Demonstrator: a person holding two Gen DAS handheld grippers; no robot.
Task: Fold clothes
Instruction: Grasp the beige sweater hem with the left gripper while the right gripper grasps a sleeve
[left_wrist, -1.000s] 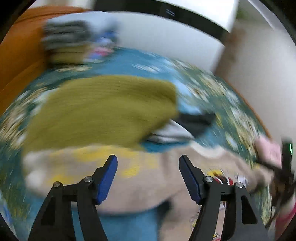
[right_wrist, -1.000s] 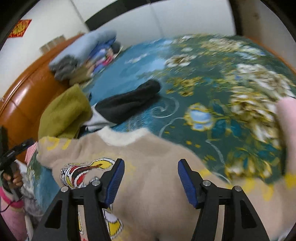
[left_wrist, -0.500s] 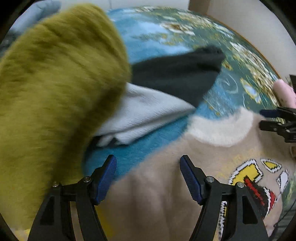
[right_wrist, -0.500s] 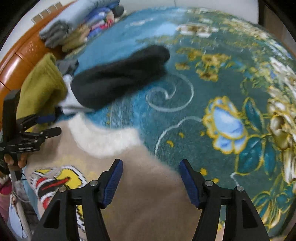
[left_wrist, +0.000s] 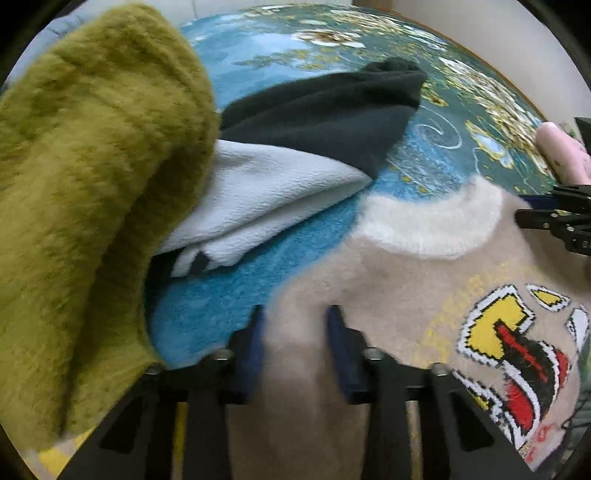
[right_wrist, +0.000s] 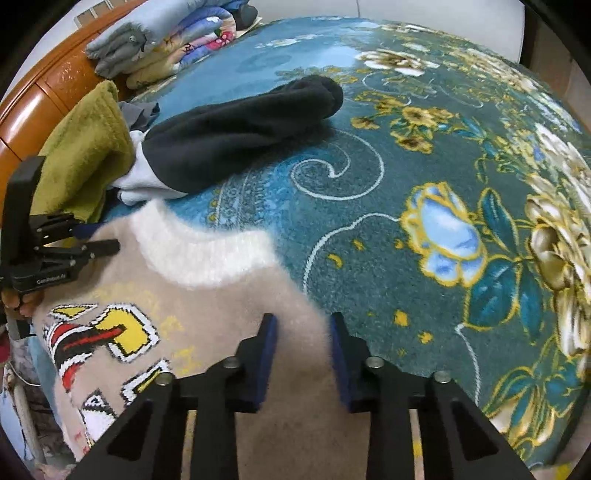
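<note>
Left gripper (left_wrist: 295, 332) and right gripper (right_wrist: 301, 336): jaws part-closed, each astride the sweater (right_wrist: 221, 306) shoulder edge.

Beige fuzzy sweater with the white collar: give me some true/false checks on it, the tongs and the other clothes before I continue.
1. The beige fuzzy sweater with a white collar lies on the teal floral blanket. True.
2. Left tongs straddle the olive-green plush garment. False: they straddle sweater fabric.
3. Right tongs straddle the sweater's edge. True.
4. The black fleece garment covers the sweater's collar. False: it lies beyond the collar, apart.
5. A white cloth lies partly under the black garment. True.
</note>
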